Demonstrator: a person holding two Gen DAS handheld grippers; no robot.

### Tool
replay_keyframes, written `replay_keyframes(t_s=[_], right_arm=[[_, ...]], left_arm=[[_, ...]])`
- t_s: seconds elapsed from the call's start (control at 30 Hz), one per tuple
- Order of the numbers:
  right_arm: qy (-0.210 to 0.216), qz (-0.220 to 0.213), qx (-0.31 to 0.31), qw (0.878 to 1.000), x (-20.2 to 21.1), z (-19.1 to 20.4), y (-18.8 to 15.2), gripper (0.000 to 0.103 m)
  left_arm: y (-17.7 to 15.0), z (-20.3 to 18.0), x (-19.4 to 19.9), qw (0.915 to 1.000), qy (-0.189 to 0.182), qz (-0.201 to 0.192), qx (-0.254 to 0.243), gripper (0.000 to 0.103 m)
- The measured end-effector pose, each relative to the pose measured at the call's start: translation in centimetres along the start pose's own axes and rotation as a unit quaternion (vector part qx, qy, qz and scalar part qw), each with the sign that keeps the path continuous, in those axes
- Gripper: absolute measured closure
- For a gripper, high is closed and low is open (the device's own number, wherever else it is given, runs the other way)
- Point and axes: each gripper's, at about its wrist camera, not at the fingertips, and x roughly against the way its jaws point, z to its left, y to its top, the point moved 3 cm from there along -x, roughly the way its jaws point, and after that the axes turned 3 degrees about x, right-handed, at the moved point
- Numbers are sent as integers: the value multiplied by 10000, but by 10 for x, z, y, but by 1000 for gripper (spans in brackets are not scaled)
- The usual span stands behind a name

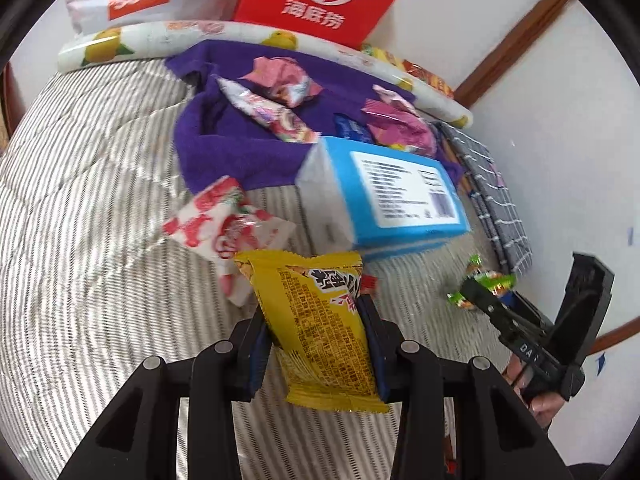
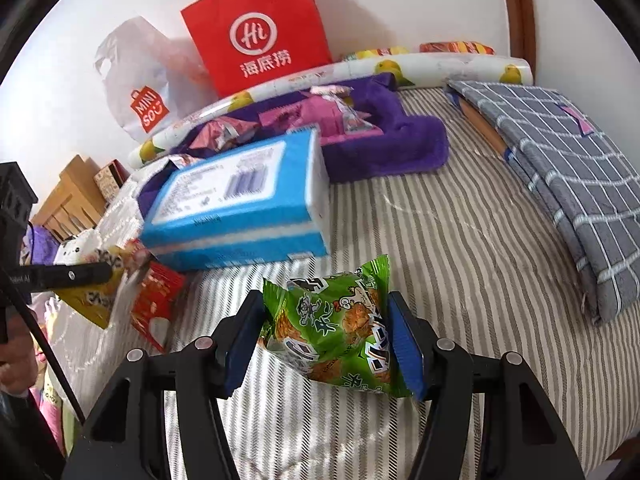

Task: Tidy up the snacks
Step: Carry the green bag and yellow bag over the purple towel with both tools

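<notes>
Striped grey-and-white bedding (image 2: pixel 460 240) carries a blue box (image 2: pixel 240 200) as landmark. Just in front of the box, the left tool (image 1: pixel 316 332) pinches a yellow snack packet (image 1: pixel 320 328) printed with dense small text. To the box's right, the right tool (image 2: pixel 328 344) clamps a crinkled green snack packet (image 2: pixel 336 328) bearing cartoon figures. Behind the box, pink wrappers (image 1: pixel 276 76) lie on a purple towel (image 1: pixel 224 144).

1 yellow snack packet (image 1: pixel 320 320), 1 green snack packet (image 2: pixel 340 336), 1 blue box (image 2: pixel 244 200), 2 bags: red bag (image 2: pixel 260 28), white bag (image 2: pixel 136 80).
</notes>
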Motion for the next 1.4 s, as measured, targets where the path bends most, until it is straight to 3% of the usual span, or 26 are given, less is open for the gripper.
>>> replay_keyframes(t_s=[0.27,0.63,1.07,1.4], right_arm=[[198,-308,365,9987,20,21,33,42],[165,-734,768,9942,33,42,102,42],[178,-863,621,9942,7,43,183,42],[316,-814,605,9943,-24,50,217,42]], left_arm=[[11,-38,6,9989,-314,-114,-320,65],[79,-64,29,9967,-290,-615,-433,65],[162,-57,27,9958,-149,-872,-213,65],[203,-43,10,9951,-185,-943,-231,65]])
